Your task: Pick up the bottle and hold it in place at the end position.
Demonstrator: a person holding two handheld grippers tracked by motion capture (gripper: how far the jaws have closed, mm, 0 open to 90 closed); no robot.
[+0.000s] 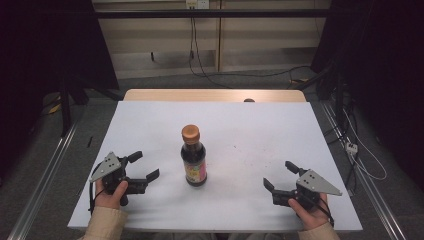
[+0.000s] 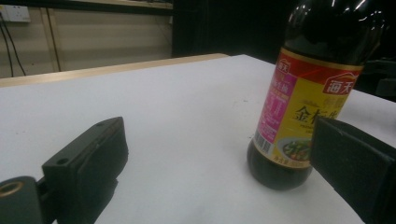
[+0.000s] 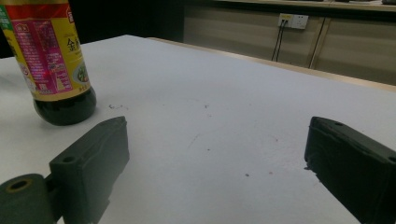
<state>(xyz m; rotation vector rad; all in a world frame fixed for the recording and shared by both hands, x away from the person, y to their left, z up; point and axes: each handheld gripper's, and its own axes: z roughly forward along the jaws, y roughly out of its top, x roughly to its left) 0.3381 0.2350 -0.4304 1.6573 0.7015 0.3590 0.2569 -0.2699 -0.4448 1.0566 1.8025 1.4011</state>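
Both hands rest near the table's [image 1: 150,210] front edge: the left gripper [image 1: 143,166] by the left corner, the right gripper [image 1: 280,175] by the right, jaws spread wide, grasping nothing. Between them stands a dark sauce bottle [image 1: 193,162] (orange cap, upright), mid-table.

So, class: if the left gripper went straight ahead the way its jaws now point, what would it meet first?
Probably the soy sauce bottle: it stands just right of the left gripper's line, behind its right jaw, so that jaw might clip it. Otherwise only bare white table lies ahead; depth is unclear.
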